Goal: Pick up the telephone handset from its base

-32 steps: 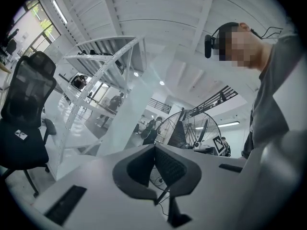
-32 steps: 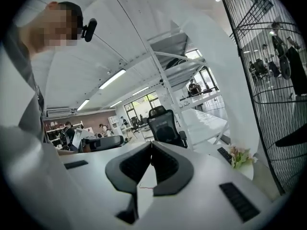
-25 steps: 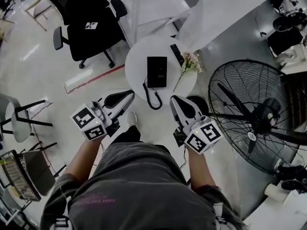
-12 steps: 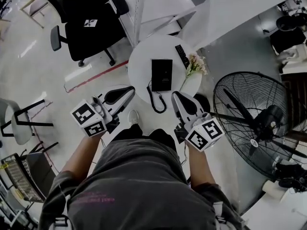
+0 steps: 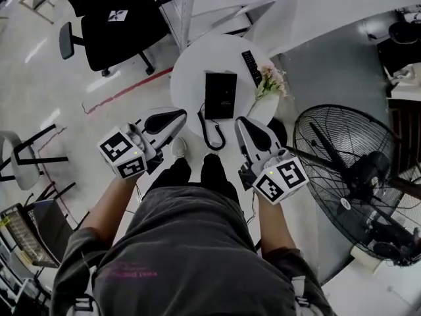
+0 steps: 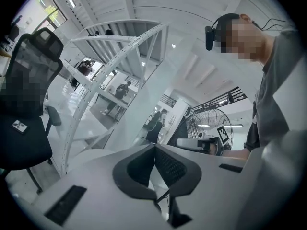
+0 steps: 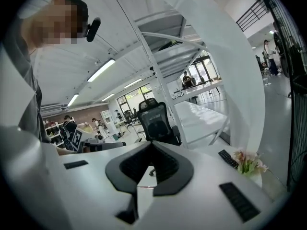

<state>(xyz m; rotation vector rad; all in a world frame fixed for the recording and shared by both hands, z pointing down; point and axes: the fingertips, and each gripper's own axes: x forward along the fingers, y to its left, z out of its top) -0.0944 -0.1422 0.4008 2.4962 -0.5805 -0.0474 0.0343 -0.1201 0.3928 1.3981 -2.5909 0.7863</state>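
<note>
"What's in front?"

"A round white desk (image 5: 187, 61). The left gripper (image 5: 176, 118) and right gripper (image 5: 242, 124) hover by its near rim, both sets of jaws closed on nothing."

"And the phone?"

"The black telephone (image 5: 220, 95) lies in one piece mid-desk, its coiled cord (image 5: 205, 127) trailing over the edge."

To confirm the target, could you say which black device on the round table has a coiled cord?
The wider telephone, cord looping off the near edge; the slim remote has none.
</note>
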